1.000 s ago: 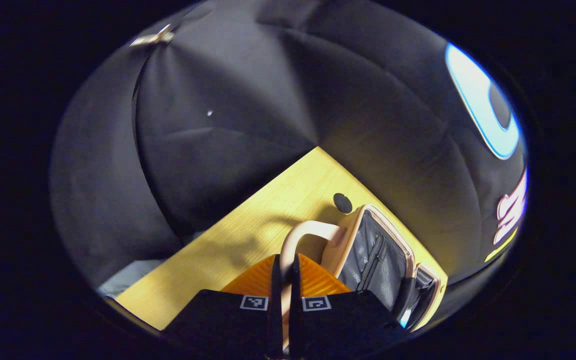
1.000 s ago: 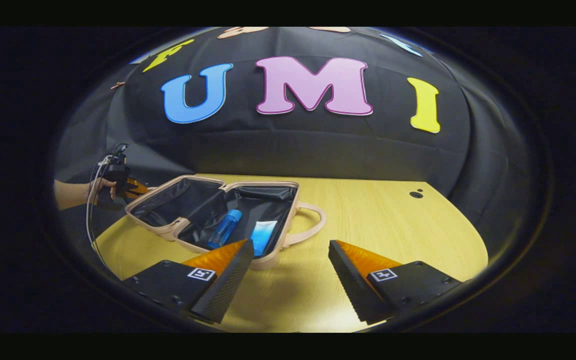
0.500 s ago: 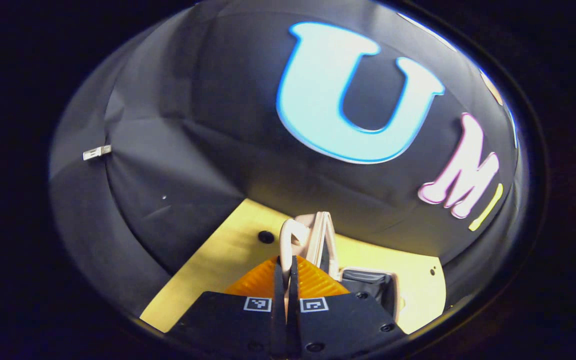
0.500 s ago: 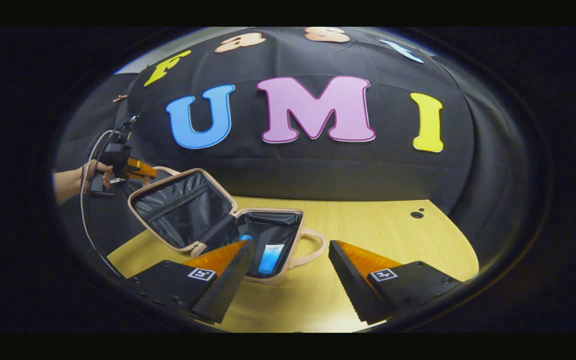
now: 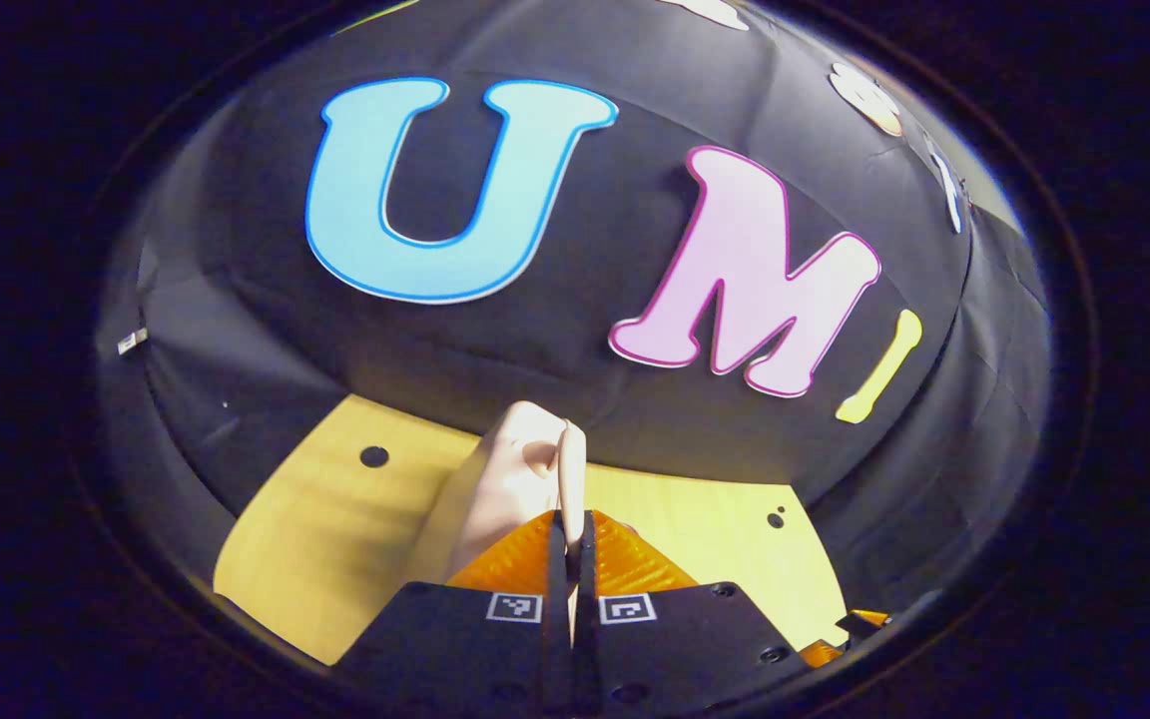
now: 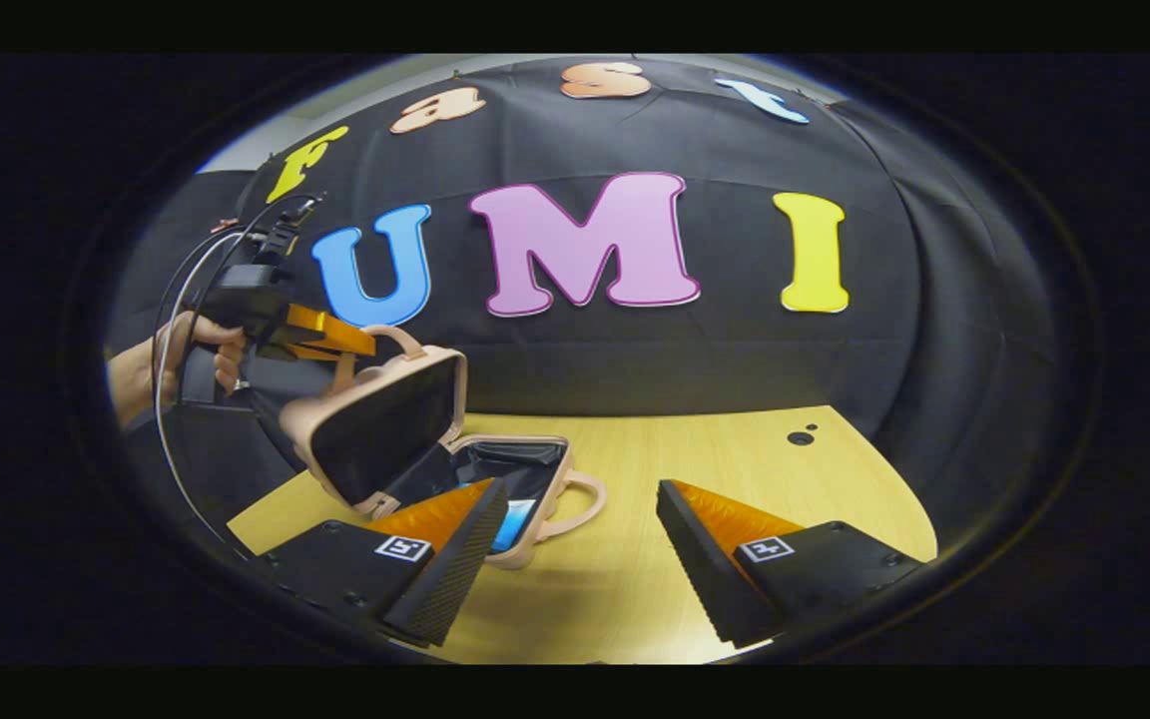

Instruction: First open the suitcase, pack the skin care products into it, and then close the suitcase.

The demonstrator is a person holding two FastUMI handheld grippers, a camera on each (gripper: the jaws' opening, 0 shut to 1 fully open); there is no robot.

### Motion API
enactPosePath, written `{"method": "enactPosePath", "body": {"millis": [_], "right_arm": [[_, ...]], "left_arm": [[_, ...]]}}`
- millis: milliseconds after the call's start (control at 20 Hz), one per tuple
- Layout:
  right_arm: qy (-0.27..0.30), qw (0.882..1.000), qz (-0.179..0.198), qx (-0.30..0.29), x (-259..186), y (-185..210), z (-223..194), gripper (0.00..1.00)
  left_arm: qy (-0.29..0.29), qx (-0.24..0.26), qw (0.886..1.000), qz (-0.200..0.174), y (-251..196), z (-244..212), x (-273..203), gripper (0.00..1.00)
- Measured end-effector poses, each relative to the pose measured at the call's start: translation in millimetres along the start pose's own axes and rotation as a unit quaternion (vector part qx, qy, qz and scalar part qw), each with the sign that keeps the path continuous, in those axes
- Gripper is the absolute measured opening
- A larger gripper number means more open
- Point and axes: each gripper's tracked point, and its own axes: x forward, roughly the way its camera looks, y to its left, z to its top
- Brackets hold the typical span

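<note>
Closing suitcase lid (image 6: 375, 424) w/ left gripper (image 5: 569, 539) clamped on lid handle (image 5: 569, 469).
Right gripper (image 6: 580, 544) apart, idle; thin handle may slip, lid drops back.

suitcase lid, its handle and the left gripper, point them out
suitcase lid (image 6: 385, 424), right gripper view, dark inner lining.
lid handle (image 5: 569, 469), left gripper view, loop above the fingertips.
left gripper (image 6: 367, 347), right gripper view, tips at the handle.

Tilted suitcase lid (image 6: 380, 424) overhangs the base; table (image 6: 735, 459) rightward lies open.
</note>
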Motion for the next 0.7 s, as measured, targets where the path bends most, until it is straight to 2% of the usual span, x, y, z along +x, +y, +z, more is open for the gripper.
{"method": "enactPosePath", "body": {"millis": [150, 200, 250, 300, 350, 400, 450, 700], "right_arm": [[-0.002, 1.000, 0.003, -0.001, 4, -21, -1, 0.96], [0.000, 1.000, 0.002, -0.002, 3, -29, 0, 0.88], [0.002, 1.000, 0.003, 0.000, 2, -35, 0, 0.88], [0.004, 1.000, 0.002, 0.001, 0, -41, -1, 0.96], [0.006, 1.000, -0.001, 0.000, -1, -49, -1, 0.88], [0.007, 1.000, -0.005, -0.002, -2, -58, -2, 0.88], [0.008, 1.000, -0.010, -0.004, -4, -66, -3, 0.96], [0.009, 0.999, -0.049, 0.013, -17, -105, -7, 0.96]], "left_arm": [[0.033, 0.013, 0.999, -0.016, -46, -51, 37, 0.06], [0.049, 0.010, 0.998, -0.023, -60, -68, 48, 0.06], [0.068, 0.008, 0.997, -0.027, -72, -88, 60, 0.06], [0.085, 0.012, 0.996, -0.028, -78, -106, 68, 0.06], [0.101, 0.018, 0.994, -0.027, -80, -123, 77, 0.06], [0.118, 0.023, 0.993, -0.023, -81, -140, 86, 0.07], [0.135, 0.028, 0.990, -0.018, -83, -154, 96, 0.07], [0.173, 0.071, 0.982, 0.006, -91, -190, 118, 0.07]]}}
